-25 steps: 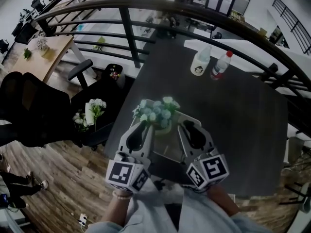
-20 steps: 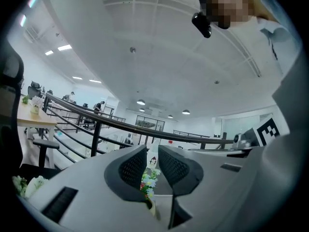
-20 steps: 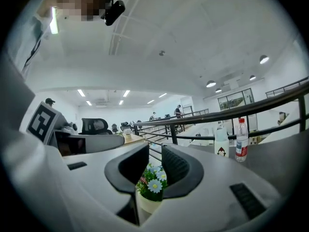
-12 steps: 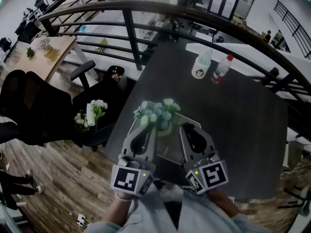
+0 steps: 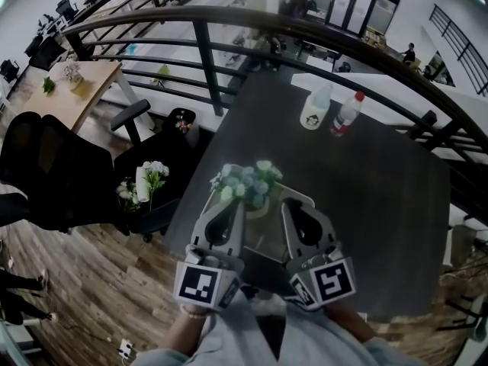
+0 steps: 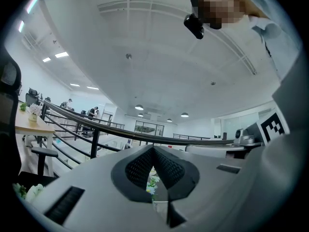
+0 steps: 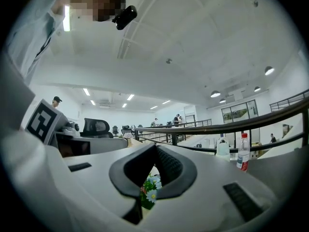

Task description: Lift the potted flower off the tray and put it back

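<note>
Standing at the far end of the pale tray, the potted flower rises upright over the dark counter, and its blooms spread just ahead of both pairs of tongs. The left tongs and the right tongs lie side by side, pointing level and away from the person. The pot sits ahead of their tips and between them. The blooms hang a little toward the left, so the left tongs look slightly nearer, and the right tips sit just beside the pot's other flank.

Both pairs have just been closing and are now clenched tip to tip with nothing caught in them. In each gripper view the flower shows only beyond and below the meeting pads.

The flower is on the tray, as the task wants it at the end. That fits a pot waiting to be lifted as well as one already set back. Any grip, I judge, would have to come from the sides, across the upright stems.
</note>
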`<state>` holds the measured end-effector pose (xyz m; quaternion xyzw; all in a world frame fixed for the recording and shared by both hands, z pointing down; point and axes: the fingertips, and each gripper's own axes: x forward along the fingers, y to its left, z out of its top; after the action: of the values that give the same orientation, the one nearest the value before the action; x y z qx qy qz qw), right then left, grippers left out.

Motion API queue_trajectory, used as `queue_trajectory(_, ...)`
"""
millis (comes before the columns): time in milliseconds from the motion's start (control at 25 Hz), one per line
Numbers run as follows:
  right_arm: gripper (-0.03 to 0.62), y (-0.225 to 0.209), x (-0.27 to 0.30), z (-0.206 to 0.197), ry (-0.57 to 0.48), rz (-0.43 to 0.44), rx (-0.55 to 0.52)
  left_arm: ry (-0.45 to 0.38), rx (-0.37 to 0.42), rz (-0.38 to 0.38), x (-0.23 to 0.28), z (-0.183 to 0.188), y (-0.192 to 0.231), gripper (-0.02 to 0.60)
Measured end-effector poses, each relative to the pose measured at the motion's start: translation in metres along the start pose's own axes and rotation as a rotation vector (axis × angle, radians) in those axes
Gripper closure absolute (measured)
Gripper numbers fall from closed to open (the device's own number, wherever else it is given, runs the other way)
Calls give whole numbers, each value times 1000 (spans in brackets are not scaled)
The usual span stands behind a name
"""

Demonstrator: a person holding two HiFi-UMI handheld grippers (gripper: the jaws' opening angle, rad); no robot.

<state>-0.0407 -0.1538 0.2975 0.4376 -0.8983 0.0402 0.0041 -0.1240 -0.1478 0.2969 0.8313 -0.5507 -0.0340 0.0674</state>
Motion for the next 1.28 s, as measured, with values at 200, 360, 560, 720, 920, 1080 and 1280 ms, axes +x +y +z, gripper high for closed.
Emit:
queue_trajectory(200, 594, -3, 1, -2, 16, -6, -3, -15, 3, -4, 2, 4, -1, 580)
queue_trajectory(360, 594, -5, 1, -7, 34, -6, 16, 10, -17, -8, 2, -1, -3, 580)
queue_trajectory(560, 594, -3, 2, -10, 43, 0, 17, 4, -18, -12, 3, 0, -3, 580)
queue_trajectory(720, 594, 0, 3, -10, 49, 9, 9, 5, -19, -15, 3, 2, -3, 580)
queue_trajectory(920, 594, 3, 4, -12, 63, 31, 3, 3, -4, -9, 3, 0, -2, 580)
queue_trajectory(1080, 594, 5, 5, -10, 63, 36, 0, 7, -13, -13, 3, 1, -2, 580)
queue_trajectory(1280, 594, 8, 8, -9, 68, 42, 1, 16, -20, -13, 3, 0, 0, 580)
